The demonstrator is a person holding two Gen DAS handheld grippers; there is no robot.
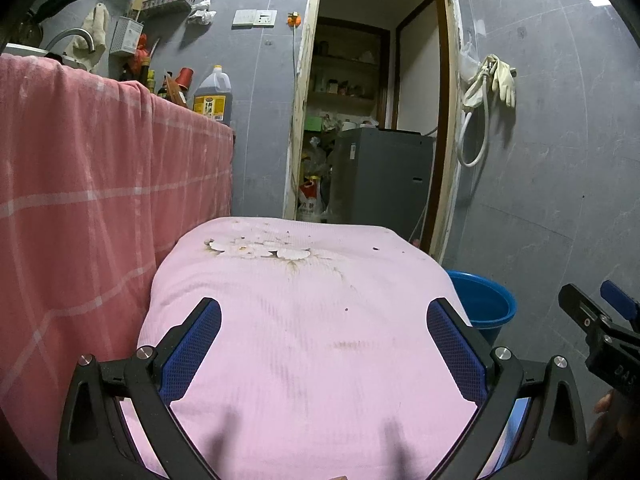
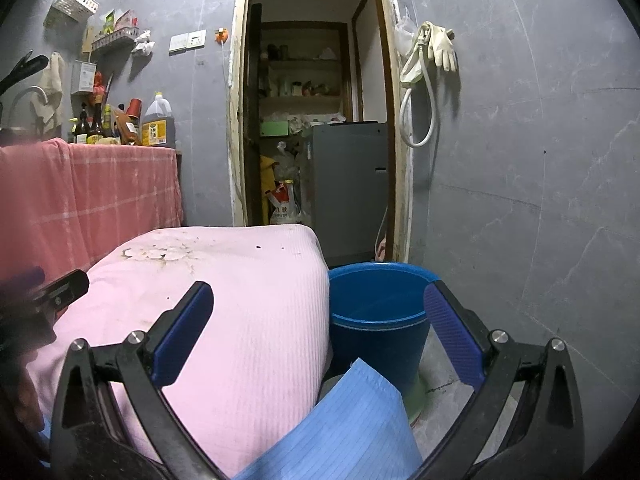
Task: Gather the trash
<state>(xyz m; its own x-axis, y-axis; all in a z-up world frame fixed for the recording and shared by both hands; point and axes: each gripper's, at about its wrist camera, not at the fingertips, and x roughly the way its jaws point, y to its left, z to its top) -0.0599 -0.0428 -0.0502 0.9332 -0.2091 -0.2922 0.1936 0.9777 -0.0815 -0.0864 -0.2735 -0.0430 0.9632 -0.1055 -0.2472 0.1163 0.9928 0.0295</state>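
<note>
2 grippers, left gripper (image 1: 324, 344) & right gripper (image 2: 318, 332), spread wide, empty, over pink cloth (image 1: 304, 320); blue bucket (image 2: 376, 304) just beside.

The right gripper (image 2: 318, 334) is hovering with its blue-padded jaws spread wide and nothing between them, framing a pink cloth-covered surface (image 2: 224, 320) and a blue bucket (image 2: 376, 312) that is standing just beside it on the grey floor. A pale blue cloth (image 2: 352, 420) is lying low in the foreground. The left gripper (image 2: 48, 296) is poking in at the left edge. Behind, cream rubber gloves (image 2: 440, 48) are hanging beside an open doorway (image 2: 316, 120), and bottles are crowding a red checked counter (image 2: 88, 192).
</note>
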